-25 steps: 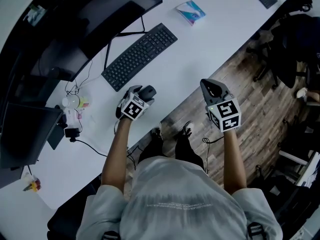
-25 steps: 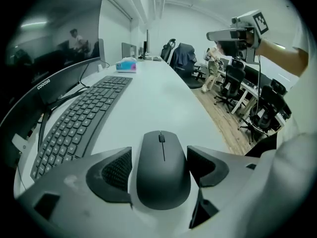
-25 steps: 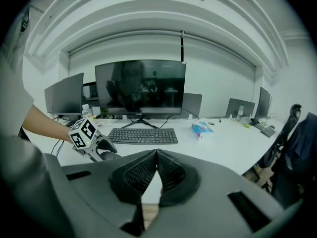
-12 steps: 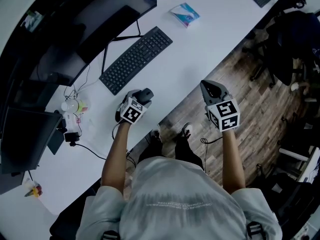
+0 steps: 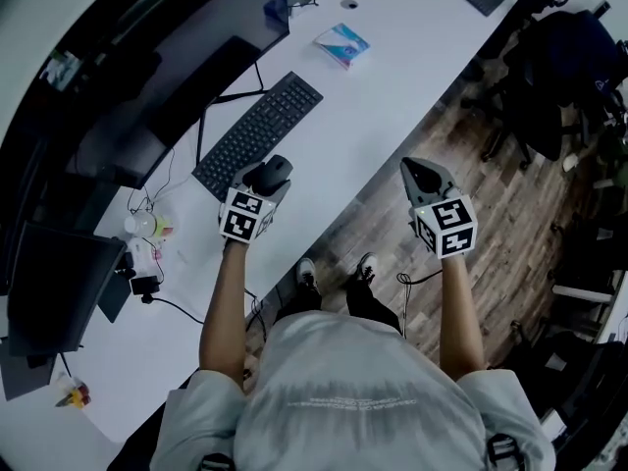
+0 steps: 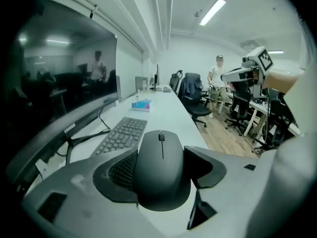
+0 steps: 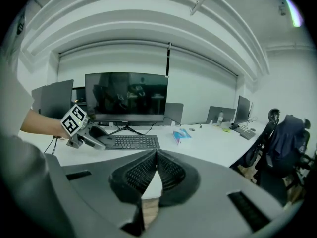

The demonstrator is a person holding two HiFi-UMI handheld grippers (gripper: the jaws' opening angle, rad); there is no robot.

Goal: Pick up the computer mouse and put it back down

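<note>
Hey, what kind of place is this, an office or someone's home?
Most likely an open-plan office: a long white desk with a keyboard and monitor, and several office chairs on the wood floor.

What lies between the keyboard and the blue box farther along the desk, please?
Nothing: the head view shows only bare white desk between the keyboard and the blue box.

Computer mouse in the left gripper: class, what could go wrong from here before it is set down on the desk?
1. The left gripper grips the rounded computer mouse only by its sides, so it might slip out.
2. The keyboard lies close ahead, so the mouse could come down on its keys instead of on the bare desk.
</note>
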